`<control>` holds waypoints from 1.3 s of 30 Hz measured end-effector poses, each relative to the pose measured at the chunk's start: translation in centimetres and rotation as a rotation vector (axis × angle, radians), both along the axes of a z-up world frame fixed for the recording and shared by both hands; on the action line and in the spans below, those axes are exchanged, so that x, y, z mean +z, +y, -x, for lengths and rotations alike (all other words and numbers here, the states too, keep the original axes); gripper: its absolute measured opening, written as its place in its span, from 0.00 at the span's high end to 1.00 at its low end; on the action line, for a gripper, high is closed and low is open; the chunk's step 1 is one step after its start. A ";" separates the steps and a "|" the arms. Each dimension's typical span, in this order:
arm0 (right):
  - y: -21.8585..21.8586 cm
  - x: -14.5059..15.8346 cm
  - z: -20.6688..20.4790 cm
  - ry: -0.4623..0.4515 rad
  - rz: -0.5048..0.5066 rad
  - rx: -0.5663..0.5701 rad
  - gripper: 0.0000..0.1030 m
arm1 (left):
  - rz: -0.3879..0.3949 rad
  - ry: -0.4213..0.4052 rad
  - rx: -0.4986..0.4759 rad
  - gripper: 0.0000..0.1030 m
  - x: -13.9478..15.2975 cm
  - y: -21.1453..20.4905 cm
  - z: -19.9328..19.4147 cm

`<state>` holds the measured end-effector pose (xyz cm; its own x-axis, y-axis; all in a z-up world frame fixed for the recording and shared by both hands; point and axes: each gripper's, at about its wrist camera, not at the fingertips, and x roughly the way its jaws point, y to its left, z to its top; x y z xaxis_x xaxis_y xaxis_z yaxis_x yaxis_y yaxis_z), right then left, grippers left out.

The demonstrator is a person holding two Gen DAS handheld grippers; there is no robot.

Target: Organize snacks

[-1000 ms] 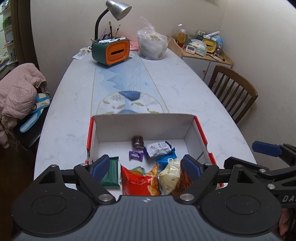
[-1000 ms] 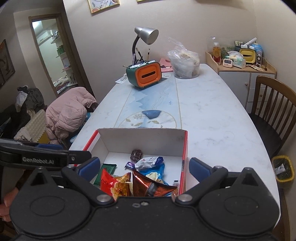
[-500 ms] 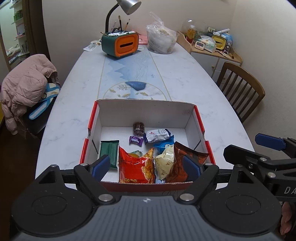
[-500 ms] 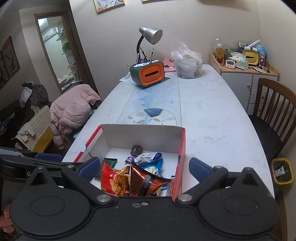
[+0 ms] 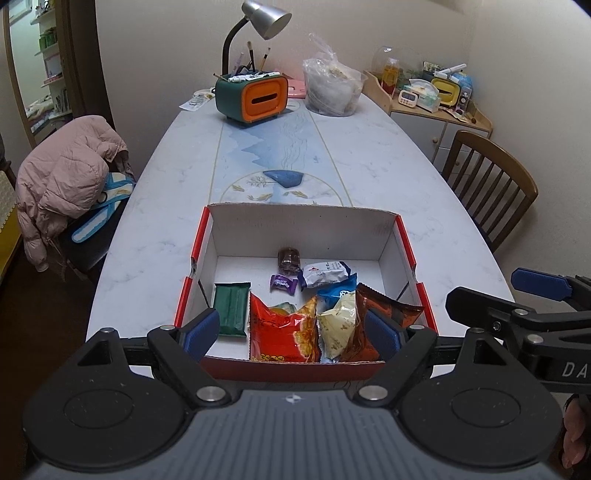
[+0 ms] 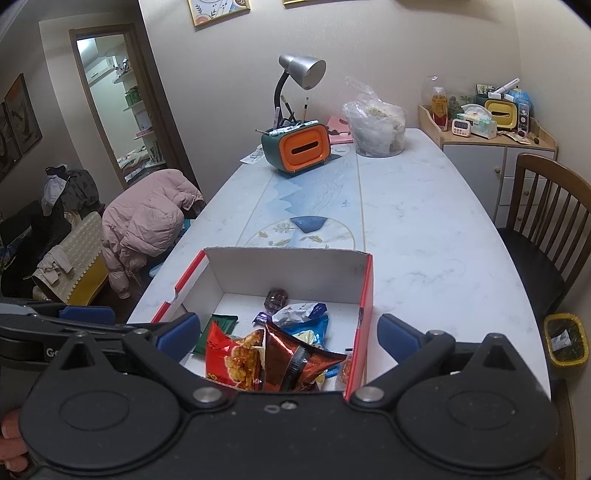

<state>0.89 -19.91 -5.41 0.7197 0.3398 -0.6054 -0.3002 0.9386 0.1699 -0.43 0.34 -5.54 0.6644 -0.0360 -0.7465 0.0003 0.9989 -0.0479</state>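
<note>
A red and white cardboard box (image 5: 301, 226) (image 6: 284, 262) stands open on the marble table. It holds several snacks: a red chip bag (image 5: 282, 328) (image 6: 232, 360), a brown bag (image 5: 384, 304) (image 6: 295, 360), a cream bag (image 5: 340, 325), a green bar (image 5: 231, 308), blue and white packets (image 5: 325, 273) and a small purple candy (image 5: 282, 283). My left gripper (image 5: 291, 334) is open and empty above the box's near edge. My right gripper (image 6: 288, 332) is open and empty, held over the box's near right side.
At the table's far end stand an orange and green tissue box (image 5: 255, 96), a desk lamp (image 5: 258, 22) and a plastic bag (image 5: 332, 90). A wooden chair (image 5: 491, 184) is on the right. A chair with a pink jacket (image 5: 66, 177) is on the left.
Both grippers have drawn back and risen from the box, so more of the box and table shows. Both stay open and empty.
</note>
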 end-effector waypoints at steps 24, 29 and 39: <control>0.7 0.0 -0.1 0.013 -0.002 0.006 0.01 | 0.005 0.033 -0.014 0.17 -0.6 -0.2 -0.2; 0.4 0.0 -0.3 0.021 -0.004 -0.004 0.01 | 0.006 0.042 -0.018 0.17 -0.8 -0.2 -0.4; 0.5 -0.4 -0.9 0.039 -0.001 -0.025 0.01 | 0.002 0.057 -0.033 0.17 -1.2 -0.1 -1.3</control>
